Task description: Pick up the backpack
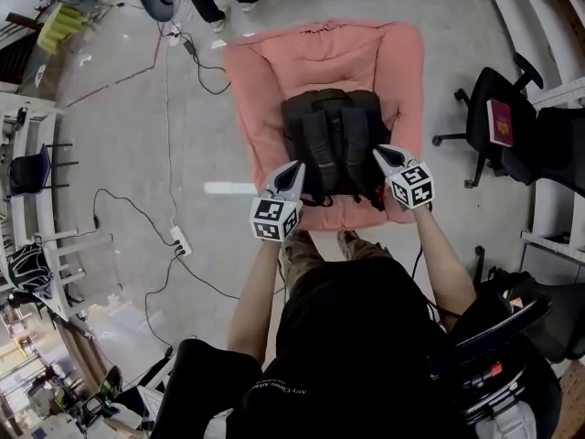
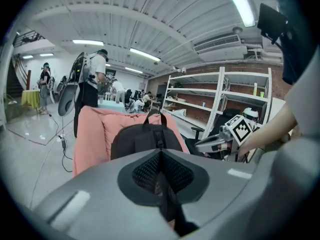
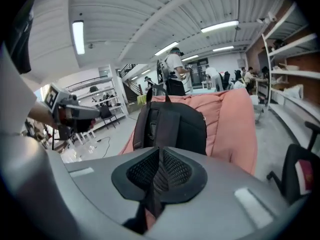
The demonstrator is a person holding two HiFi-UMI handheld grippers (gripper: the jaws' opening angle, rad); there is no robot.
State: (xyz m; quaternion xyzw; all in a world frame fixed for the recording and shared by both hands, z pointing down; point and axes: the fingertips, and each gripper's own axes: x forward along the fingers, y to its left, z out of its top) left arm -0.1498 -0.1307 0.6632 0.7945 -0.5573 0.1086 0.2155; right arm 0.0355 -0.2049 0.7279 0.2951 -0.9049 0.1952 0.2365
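Observation:
A black backpack (image 1: pixel 331 140) lies straps-up on a pink floor cushion (image 1: pixel 265 90). My left gripper (image 1: pixel 291 174) hovers at the backpack's near left corner and my right gripper (image 1: pixel 388 158) at its near right corner; I cannot tell if either touches it. In the left gripper view the jaws (image 2: pixel 161 156) are pressed together with nothing between them, and the backpack (image 2: pixel 145 139) stands just ahead. The right gripper view shows its jaws (image 3: pixel 160 154) all but together and empty, pointing at the backpack (image 3: pixel 172 126).
A black office chair with a red book (image 1: pixel 500 122) stands to the right of the cushion. Cables and a power strip (image 1: pixel 181 240) lie on the floor at left. White racks (image 1: pixel 37 199) line the left side, and a person (image 1: pixel 215 3) stands beyond the cushion.

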